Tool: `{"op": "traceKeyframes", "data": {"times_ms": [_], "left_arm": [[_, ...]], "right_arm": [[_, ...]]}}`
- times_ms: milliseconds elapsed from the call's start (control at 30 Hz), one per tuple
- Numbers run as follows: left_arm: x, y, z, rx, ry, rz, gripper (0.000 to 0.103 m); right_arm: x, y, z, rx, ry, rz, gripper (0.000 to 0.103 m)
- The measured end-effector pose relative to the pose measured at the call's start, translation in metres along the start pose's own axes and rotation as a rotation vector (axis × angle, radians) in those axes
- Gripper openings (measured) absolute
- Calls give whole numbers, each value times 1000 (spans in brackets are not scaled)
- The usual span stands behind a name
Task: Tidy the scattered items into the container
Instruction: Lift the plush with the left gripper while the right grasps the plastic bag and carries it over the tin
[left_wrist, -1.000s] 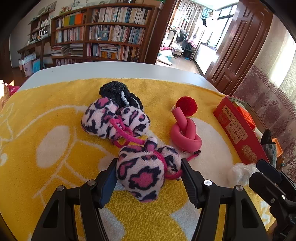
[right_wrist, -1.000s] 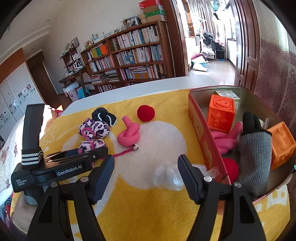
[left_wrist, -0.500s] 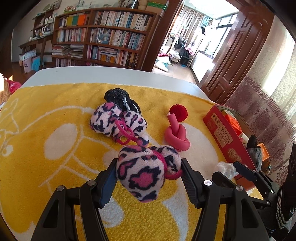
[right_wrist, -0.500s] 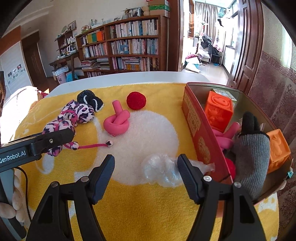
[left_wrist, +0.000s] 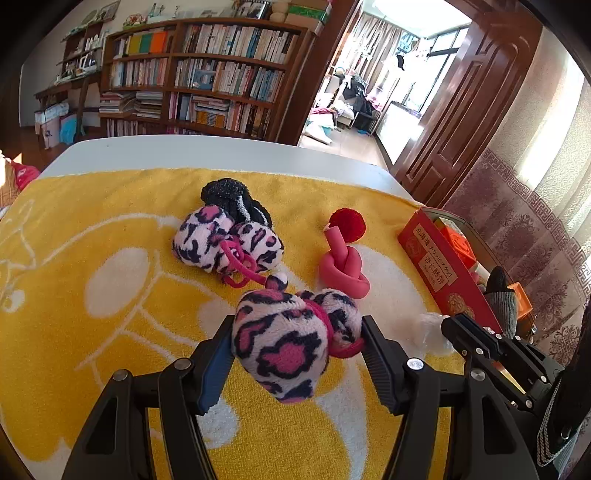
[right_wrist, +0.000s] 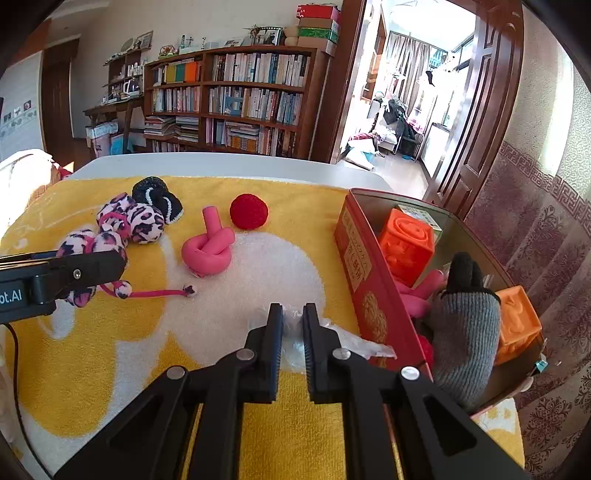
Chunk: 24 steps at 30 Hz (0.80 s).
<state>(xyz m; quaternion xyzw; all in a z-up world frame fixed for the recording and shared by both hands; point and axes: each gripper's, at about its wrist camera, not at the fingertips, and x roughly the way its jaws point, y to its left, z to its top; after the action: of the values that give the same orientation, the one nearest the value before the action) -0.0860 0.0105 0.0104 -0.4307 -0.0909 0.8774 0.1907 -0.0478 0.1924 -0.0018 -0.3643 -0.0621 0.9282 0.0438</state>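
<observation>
Our left claw (left_wrist: 295, 354) is clamped on the leopard plush (left_wrist: 288, 343); our right claw (right_wrist: 293, 325) pinches the clear plastic wrap (right_wrist: 332, 341) at six o'clock, beside the red tin (right_wrist: 364, 280).

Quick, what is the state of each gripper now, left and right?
Left gripper: jaws closed on the leopard-print plush toy.
Right gripper: jaws closed on the clear plastic wrap.

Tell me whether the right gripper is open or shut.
Shut. The right gripper has its jaws pinched on the clear plastic wrap, leaving only a narrow gap, beside the red box.
</observation>
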Motion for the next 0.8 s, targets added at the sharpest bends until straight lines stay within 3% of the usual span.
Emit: {"op": "traceKeyframes", "data": {"times_ms": [67,233,400,800], "left_arm": [[-2,-2,0,4,-5,-1,67],[-7,-5,0,13,-20,-4,67],[-7,-11,0,25,-22,-7,67],[-6,-61,4,112,-11,-52,67]], "right_arm": [[-6,-1,1,17,-18,21,12],[-27,-27,10,160,-80,185,11],[-46,-64,15,289,-134,249,11],[-43,-170,33,460,-159,133,12]]}}
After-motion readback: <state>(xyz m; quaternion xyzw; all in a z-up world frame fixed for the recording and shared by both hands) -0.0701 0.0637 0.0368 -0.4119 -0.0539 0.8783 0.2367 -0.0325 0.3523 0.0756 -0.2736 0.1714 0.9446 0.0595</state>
